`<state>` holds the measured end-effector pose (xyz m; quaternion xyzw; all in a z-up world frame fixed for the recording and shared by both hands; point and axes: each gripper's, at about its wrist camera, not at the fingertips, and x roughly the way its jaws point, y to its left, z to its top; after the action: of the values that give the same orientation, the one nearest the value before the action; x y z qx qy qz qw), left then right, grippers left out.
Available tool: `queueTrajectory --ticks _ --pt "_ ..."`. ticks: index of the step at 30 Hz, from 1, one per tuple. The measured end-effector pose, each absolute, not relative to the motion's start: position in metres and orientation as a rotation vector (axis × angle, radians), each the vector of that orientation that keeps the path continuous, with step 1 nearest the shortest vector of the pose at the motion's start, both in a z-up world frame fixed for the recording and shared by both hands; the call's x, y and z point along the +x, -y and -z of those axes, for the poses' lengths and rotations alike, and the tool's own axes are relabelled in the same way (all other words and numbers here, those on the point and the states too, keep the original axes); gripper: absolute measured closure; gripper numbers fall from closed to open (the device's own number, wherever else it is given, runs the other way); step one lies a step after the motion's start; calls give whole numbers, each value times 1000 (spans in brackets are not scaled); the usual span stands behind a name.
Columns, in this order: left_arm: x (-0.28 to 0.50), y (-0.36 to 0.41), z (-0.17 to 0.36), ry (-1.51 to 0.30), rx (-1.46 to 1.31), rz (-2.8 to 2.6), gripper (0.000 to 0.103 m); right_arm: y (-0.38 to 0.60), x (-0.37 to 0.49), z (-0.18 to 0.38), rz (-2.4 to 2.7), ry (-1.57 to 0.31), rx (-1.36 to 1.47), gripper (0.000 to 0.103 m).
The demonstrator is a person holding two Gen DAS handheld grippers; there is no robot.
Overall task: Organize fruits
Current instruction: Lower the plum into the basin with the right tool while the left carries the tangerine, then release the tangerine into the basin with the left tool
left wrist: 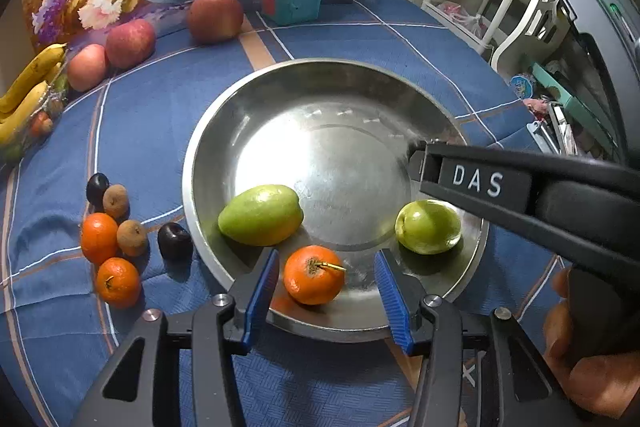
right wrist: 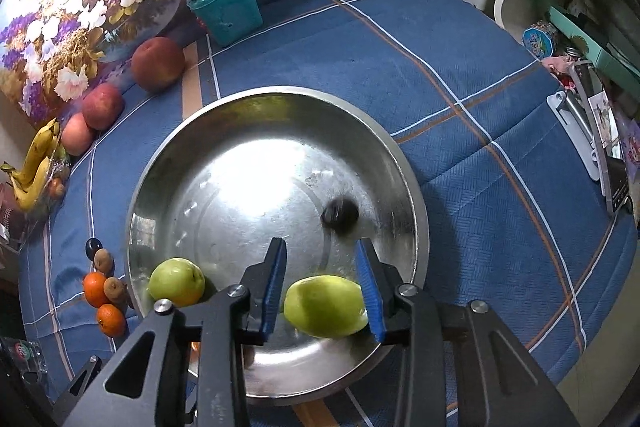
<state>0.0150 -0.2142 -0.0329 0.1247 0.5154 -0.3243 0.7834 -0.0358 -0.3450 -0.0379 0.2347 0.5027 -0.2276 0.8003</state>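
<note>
Three fruits lie in the metal bowl (left wrist: pixel 200 163). Both our jaws hang open: left gripper (left wrist: pixel 326 283) around the orange (left wrist: pixel 314 280), right gripper (right wrist: pixel 322 287) around a green fruit (right wrist: pixel 325 306). We should withdraw gently.

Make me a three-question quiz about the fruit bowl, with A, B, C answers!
1. Where is the stemmed tangerine? A in the steel bowl; B on the cloth; C beside the bananas.
2. How many green fruits lie in the bowl? A one; B two; C four.
3. The left gripper is: A shut; B open; C out of view.
Answers: A, it lies inside the bowl's rim; B, one green fruit lies left, another right; B, its blue fingers stand apart around the tangerine.
</note>
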Motion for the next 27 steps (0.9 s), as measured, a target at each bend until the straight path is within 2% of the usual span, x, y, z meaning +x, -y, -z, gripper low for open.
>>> queueTrajectory --ticks 13,24,27 --pt "37 180 18 -1143 138 656 42 330 -35 24 498 -1061 455 66" --pt "78 103 8 -1144 -28 395 41 302 -26 17 467 -1066 378 66" --pt "88 79 6 -1136 -73 328 34 287 -22 16 433 -1069 352 66"
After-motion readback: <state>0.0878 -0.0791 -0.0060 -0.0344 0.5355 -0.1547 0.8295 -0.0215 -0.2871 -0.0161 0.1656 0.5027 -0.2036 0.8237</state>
